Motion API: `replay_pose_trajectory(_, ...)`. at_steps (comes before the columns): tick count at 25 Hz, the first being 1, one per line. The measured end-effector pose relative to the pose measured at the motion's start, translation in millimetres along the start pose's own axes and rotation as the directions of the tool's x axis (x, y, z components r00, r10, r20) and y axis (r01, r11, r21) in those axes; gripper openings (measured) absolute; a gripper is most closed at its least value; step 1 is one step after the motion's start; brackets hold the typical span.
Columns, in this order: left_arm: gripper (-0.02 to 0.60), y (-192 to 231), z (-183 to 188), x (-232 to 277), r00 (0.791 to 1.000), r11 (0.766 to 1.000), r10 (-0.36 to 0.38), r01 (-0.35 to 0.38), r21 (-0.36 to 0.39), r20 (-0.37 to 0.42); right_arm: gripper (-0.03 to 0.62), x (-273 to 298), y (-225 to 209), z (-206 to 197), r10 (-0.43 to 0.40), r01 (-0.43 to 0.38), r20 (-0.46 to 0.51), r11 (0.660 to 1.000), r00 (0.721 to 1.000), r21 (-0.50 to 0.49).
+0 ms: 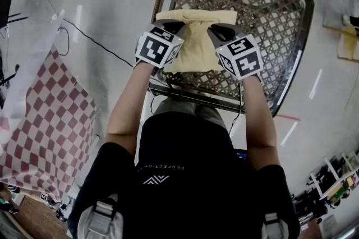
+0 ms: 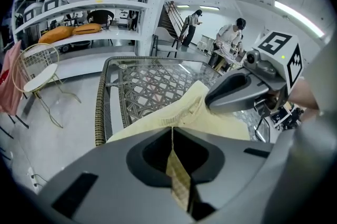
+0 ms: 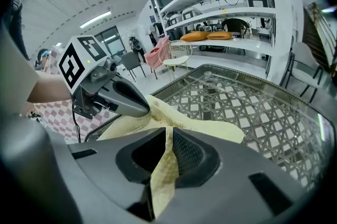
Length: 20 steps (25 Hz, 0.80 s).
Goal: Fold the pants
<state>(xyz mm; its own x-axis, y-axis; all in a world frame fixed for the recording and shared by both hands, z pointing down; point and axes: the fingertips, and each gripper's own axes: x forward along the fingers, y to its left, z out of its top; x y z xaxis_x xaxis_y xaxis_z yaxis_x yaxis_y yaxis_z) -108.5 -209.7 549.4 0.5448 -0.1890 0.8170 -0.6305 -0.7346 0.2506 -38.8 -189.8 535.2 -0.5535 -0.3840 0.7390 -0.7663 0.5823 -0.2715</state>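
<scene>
Pale yellow pants (image 1: 195,36) lie partly folded on the near half of a wicker table with a glass top (image 1: 263,2). My left gripper (image 1: 178,24) is shut on the cloth at the fold's left side, and a strip of yellow fabric (image 2: 178,178) runs between its jaws. My right gripper (image 1: 212,29) is shut on the cloth at the right side, with fabric (image 3: 164,175) pinched between its jaws. Both grippers point down and away from me, side by side. In the left gripper view the right gripper (image 2: 247,92) shows over the pants (image 2: 174,112). The right gripper view shows the left gripper (image 3: 113,94).
A red and white checked cloth (image 1: 50,120) covers something at my left. A black cable (image 1: 90,38) runs over the floor. White shelving (image 2: 84,2) and a wire chair (image 2: 39,68) stand beyond the table. Two people (image 2: 229,33) stand at a far bench.
</scene>
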Motion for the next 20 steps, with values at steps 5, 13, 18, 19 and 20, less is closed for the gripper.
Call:
replay_pose_trajectory(5, 0.017, 6, 3, 5, 0.999, 0.999, 0.019, -0.017, -0.037, 0.045, 0.060, 2, -3, 1, -0.031, 0.031, 0.008, 1.000, 1.000, -0.002)
replay_pose_trajectory(13, 0.017, -4, 3, -9, 0.997, 0.999, 0.038, -0.036, -0.033, 0.060, 0.060, -13, 2, -3, -0.035, 0.035, 0.027, 0.999, 0.999, -0.001)
replay_pose_trajectory(18, 0.017, -16, -1, -18, 0.996, 0.998, 0.061, -0.059, -0.029, 0.071, 0.051, -26, 5, -6, -0.063, 0.062, 0.058, 0.998, 0.996, 0.017)
replay_pose_trajectory(19, 0.017, -18, -2, -20, 0.995, 0.997, 0.069, -0.067, -0.027, 0.070, 0.051, -29, 6, -6, -0.067, 0.066, 0.065, 0.998, 0.996, 0.018)
replay_pose_trajectory(20, 0.017, -21, -3, -23, 0.995, 0.997, 0.077, -0.075, -0.029, 0.070, 0.050, -33, 8, -5, -0.073, 0.072, 0.074, 0.997, 0.995, 0.019)
